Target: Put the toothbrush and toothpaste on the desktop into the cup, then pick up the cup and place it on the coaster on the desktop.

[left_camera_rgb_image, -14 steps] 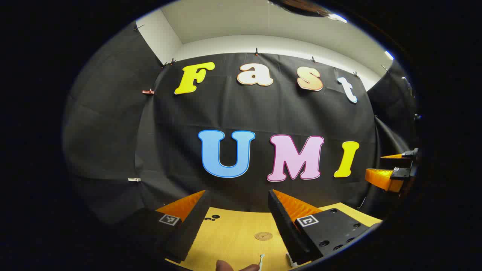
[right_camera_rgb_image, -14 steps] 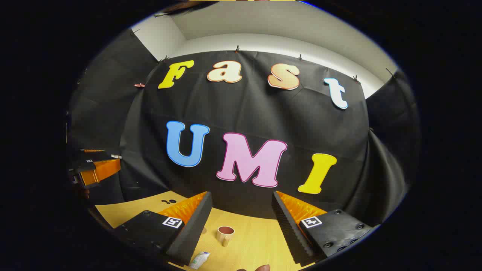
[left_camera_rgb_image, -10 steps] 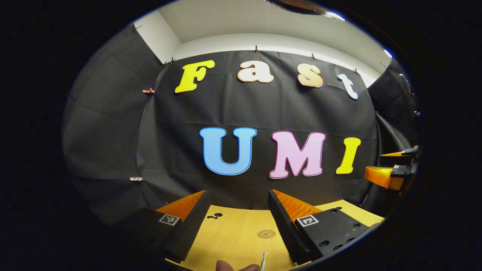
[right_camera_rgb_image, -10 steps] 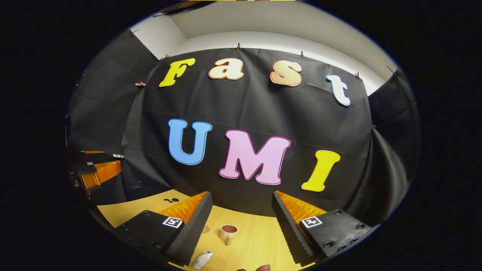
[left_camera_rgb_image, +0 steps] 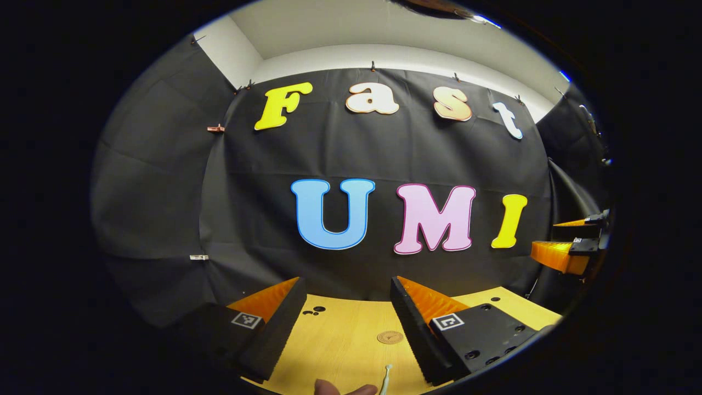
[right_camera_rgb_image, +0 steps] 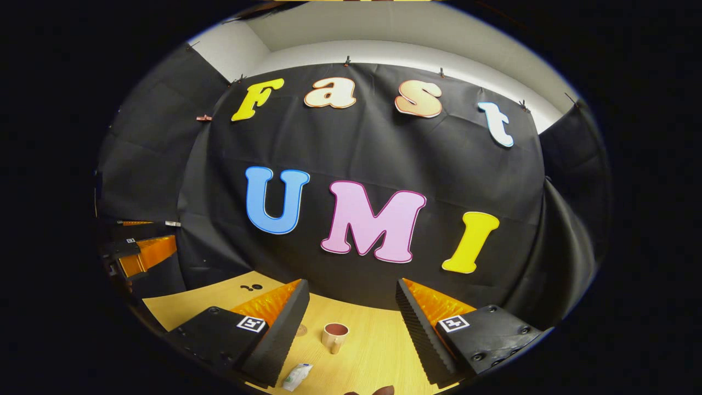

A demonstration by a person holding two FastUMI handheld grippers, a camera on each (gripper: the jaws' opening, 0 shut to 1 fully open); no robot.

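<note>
While both claws gape wide, the cup (right_camera_rgb_image: 335,336) stands upright, holding nothing.

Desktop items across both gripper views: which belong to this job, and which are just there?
Job:
cup, upright
toothpaste, lying flat
toothbrush, lying flat
coaster, bare
left gripper and right gripper, both open, holding nothing

Just there:
dark holes in desktop
</note>
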